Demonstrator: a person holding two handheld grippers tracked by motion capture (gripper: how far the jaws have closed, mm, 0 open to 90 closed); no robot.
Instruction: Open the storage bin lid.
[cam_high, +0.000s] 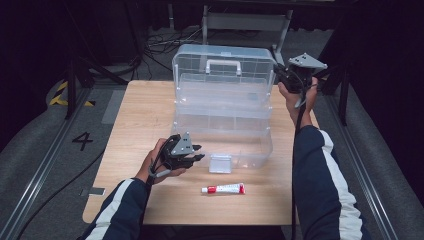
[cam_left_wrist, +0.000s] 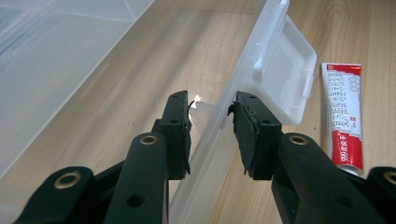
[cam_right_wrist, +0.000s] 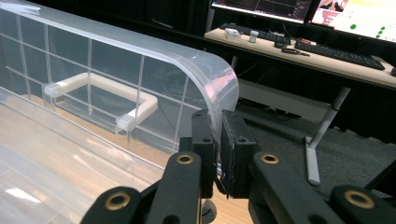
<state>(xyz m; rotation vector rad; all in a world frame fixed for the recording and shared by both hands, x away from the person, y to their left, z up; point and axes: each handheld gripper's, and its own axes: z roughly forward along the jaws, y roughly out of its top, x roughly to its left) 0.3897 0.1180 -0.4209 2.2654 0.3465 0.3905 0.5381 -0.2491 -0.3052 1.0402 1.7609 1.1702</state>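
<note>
On the wooden table (cam_high: 135, 115) stands a clear plastic storage box (cam_high: 222, 135), lid (cam_right_wrist: 140, 60) upright, pinched at its edge by the right gripper (cam_right_wrist: 218, 154). The left gripper (cam_left_wrist: 212, 135) straddles the front wall, jaws spread. The lid could slip and slam shut. A tube (cam_high: 223, 189) lies nearby.

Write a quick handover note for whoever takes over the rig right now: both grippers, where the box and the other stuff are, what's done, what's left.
Right gripper: shut on the raised lid of the clear storage box, at its right rim, holding it open.
Left gripper: jaws straddle the box's front wall, not pressing on it; count it open.
On the table: small clear container in front of the box, red-and-white tube nearer the person.
Done: box opened.
Left, probably: put tube and container inside, close lid.
</note>
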